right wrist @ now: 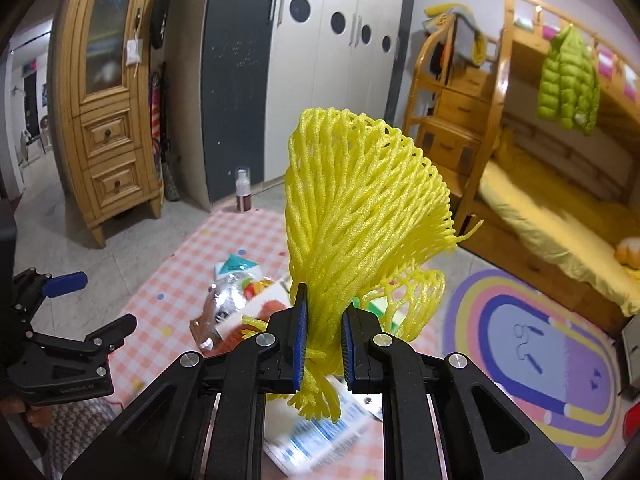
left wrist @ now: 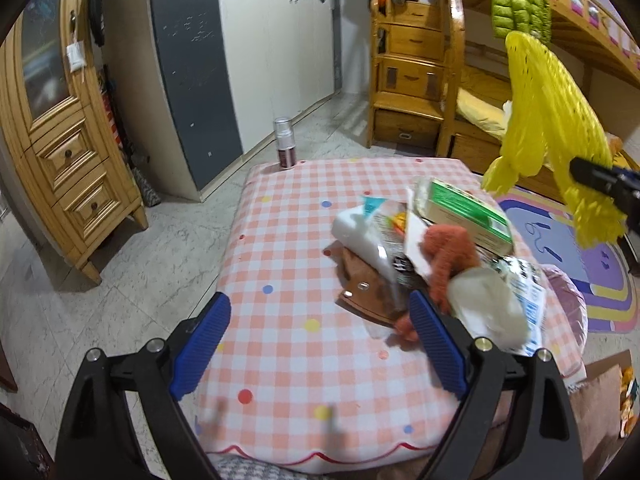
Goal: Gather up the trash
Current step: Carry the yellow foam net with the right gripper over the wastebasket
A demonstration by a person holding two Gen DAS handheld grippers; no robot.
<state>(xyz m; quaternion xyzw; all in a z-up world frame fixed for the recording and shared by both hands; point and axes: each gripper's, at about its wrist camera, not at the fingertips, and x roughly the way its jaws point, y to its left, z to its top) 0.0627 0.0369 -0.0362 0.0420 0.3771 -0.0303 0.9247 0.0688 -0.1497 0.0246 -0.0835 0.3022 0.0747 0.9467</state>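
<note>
My right gripper (right wrist: 323, 332) is shut on a yellow foam net sleeve (right wrist: 356, 208) and holds it in the air above the table; the net also shows in the left wrist view (left wrist: 544, 120). A heap of trash lies on the pink checked tablecloth (left wrist: 288, 248): a green and white carton (left wrist: 464, 208), an orange knitted piece (left wrist: 448, 260), white wrappers (left wrist: 360, 232) and a brown leather piece (left wrist: 364, 292). My left gripper (left wrist: 320, 344) is open and empty, low over the table just left of the heap. It also shows in the right wrist view (right wrist: 80, 308).
A small spray bottle (left wrist: 285, 144) stands at the table's far edge. A wooden cabinet (left wrist: 60, 140) is at the left, wardrobes (left wrist: 260, 48) behind, a wooden bunk bed (left wrist: 480, 80) at the right. A colourful rug (left wrist: 580, 264) lies on the floor beyond the table.
</note>
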